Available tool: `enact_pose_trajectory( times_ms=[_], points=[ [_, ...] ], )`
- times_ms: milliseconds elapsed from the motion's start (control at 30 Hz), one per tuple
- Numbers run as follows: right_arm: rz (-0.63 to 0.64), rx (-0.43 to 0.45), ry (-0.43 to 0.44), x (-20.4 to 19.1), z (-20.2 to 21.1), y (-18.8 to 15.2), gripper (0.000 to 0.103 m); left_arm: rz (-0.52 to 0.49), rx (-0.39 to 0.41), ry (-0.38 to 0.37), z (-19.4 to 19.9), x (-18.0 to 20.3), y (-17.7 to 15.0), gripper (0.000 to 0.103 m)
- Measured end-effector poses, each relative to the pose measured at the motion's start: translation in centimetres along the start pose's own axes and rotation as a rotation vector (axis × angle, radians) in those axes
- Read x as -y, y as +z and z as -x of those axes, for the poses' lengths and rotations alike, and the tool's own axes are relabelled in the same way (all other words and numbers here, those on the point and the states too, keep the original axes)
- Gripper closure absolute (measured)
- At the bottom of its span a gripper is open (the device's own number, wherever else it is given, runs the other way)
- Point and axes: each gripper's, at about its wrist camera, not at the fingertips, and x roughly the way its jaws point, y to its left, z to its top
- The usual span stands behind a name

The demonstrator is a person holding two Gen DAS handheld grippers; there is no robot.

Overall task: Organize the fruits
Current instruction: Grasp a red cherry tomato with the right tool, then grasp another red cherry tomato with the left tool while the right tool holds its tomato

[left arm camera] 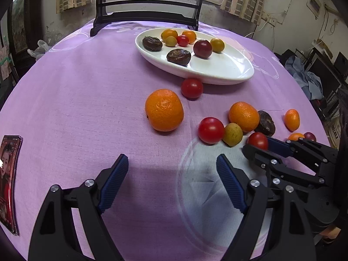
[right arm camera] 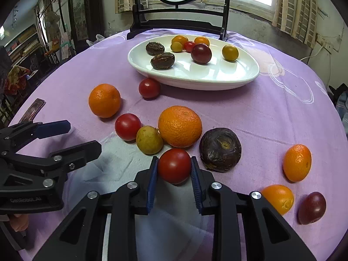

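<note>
My right gripper (right arm camera: 174, 165) is shut on a red tomato (right arm camera: 174, 165) that rests on the purple tablecloth; both blue pads press its sides. The same tomato (left arm camera: 258, 141) shows between the right gripper's (left arm camera: 258, 145) fingers in the left wrist view. My left gripper (left arm camera: 171, 165) stands open over bare cloth with nothing between its fingers, and appears at the left as the left gripper (right arm camera: 84, 137) in the right wrist view. A white oval dish (right arm camera: 217, 78) at the back holds several small fruits. Around the held tomato lie an orange (right arm camera: 180, 126), a yellow-green fruit (right arm camera: 149, 139) and a dark brown fruit (right arm camera: 220, 149).
Loose on the cloth are another orange (right arm camera: 104, 100), two red tomatoes (right arm camera: 127, 126) (right arm camera: 149, 87), small oranges (right arm camera: 297, 162) (right arm camera: 278, 198) and a dark red fruit (right arm camera: 312, 207). A phone (left arm camera: 8, 182) lies at the left edge. A dark wooden stand (right arm camera: 180, 21) is behind the dish.
</note>
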Motion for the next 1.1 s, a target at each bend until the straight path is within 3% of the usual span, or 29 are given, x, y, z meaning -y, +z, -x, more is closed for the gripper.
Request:
enact_pose_trajectory(
  times_ms=[400,467,533,700,1100],
  points=[
    [-0.091,0.049,0.079,2.3,3.7,-1.7,0.074,-0.157,-0.007,0.023,-1.2,2.9,-1.1,0.031],
    [-0.106,0.044,0.076,2.8,3.6,-1.8,0.073,-0.175,-0.008,0.032,-1.3,3.3,-1.0,0.035],
    [-0.116,0.044,0.073,3.1,3.6,-1.7,0.073,-0.191,-0.013,0.02,-1.4,3.7,-0.8,0.046],
    [-0.115,0.047,0.065,3.2,3.8,-1.8,0.073,-0.253,-0.03,-0.002,-2.1,4.9,0.4,0.056],
    [-0.111,0.051,0.065,3.1,4.0,-1.9,0.073,-0.38,0.019,-0.058,-4.1,5.6,2.4,0.058]
  ],
)
